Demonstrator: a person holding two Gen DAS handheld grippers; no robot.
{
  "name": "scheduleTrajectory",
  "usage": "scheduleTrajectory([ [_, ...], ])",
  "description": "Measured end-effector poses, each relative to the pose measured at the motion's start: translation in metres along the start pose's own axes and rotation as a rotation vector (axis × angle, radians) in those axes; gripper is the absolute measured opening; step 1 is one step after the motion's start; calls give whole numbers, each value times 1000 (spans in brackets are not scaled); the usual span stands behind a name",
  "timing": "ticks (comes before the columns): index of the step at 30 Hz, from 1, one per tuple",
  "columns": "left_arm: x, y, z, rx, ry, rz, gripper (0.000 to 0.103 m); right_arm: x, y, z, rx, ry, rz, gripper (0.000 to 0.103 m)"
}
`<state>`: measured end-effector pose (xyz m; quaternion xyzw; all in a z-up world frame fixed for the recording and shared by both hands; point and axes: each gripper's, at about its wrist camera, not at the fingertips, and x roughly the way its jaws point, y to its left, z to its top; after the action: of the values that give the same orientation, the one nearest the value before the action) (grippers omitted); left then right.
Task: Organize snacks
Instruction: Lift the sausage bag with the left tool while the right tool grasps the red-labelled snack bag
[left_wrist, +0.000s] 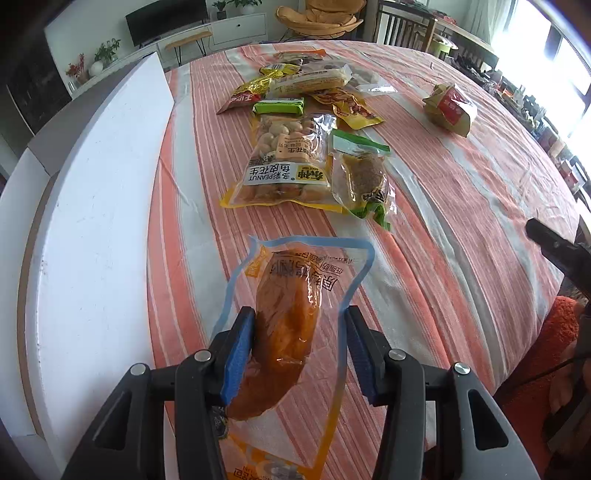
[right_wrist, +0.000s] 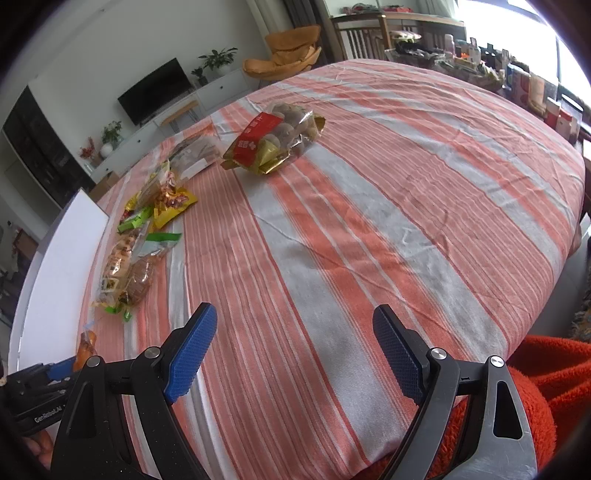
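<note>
My left gripper (left_wrist: 299, 350) is shut on a clear, blue-edged pouch with an orange-brown meat snack (left_wrist: 286, 332) and holds it above the striped tablecloth (left_wrist: 461, 229). Beyond it lie a peanut bag (left_wrist: 284, 162), a green-topped pouch (left_wrist: 364, 177) and a pile of yellow and green packets (left_wrist: 306, 92). A gold and red bag (left_wrist: 450, 109) lies apart at the right; it also shows in the right wrist view (right_wrist: 275, 138). My right gripper (right_wrist: 293, 354) is open and empty over the cloth. The snack row (right_wrist: 136, 251) lies to its left.
A white board (left_wrist: 96, 206) stands along the table's left edge, also in the right wrist view (right_wrist: 59, 266). The right gripper's tip (left_wrist: 554, 247) pokes in at the right. An orange-red fleece (right_wrist: 546, 391) lies at the near table edge. Chairs and shelves stand beyond.
</note>
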<state>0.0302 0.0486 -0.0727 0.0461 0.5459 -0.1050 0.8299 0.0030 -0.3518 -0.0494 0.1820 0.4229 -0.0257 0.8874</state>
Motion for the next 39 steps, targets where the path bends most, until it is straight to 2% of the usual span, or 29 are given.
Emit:
scheduleTrajectory([
  [2, -4, 2, 0, -16, -12, -18, 49, -14, -9, 2, 44, -65, 81, 89],
  [4, -10, 4, -1, -25, -30, -36, 49, -33, -27, 11, 115, -181, 179, 89],
  [6, -15, 6, -1, -32, -44, -55, 49, -38, -40, 36, 133, -247, 136, 90],
  [8, -18, 8, -1, -38, -54, -72, 49, -26, -47, 71, 153, -196, 101, 90],
  [10, -21, 10, 0, -44, -62, -83, 49, -4, -47, 114, 195, -87, 111, 90],
  [13, -24, 13, 1, -60, -74, -102, 49, 29, -17, 166, 186, -17, 149, 90],
  [15, -26, 13, 1, -69, -80, -118, 49, 57, 8, 185, 152, 30, 78, 89],
  [17, -28, 13, 0, -76, -85, -135, 49, 95, 26, 195, 154, 104, -50, 89],
  [18, -29, 13, -1, -77, -86, -142, 49, 112, 29, 195, 178, 131, -83, 89],
  [21, -33, 10, -2, -66, -82, -151, 49, 153, 30, 181, 210, 257, -100, 90],
  [22, -35, 9, -2, -60, -82, -151, 49, 157, 29, 176, 206, 259, -77, 85],
  [23, -37, 8, -2, -53, -83, -152, 49, 148, 29, 175, 177, 198, -88, 65],
  [24, -38, 7, -2, -47, -85, -155, 49, 139, 27, 173, 145, 155, -87, 59],
  [27, -39, 1, 1, -40, -90, -176, 49, 114, 9, 160, 153, 118, -18, 54],
  [30, -39, -9, 8, -48, -95, -218, 49, 81, -16, 146, 214, 75, 63, 54],
  [33, -46, -18, 12, -57, -104, -273, 49, 51, -25, 131, 231, 35, 126, 54],
  [39, -84, -13, 17, -90, -162, -326, 49, 7, -1, 102, 189, 7, 241, 54],
])
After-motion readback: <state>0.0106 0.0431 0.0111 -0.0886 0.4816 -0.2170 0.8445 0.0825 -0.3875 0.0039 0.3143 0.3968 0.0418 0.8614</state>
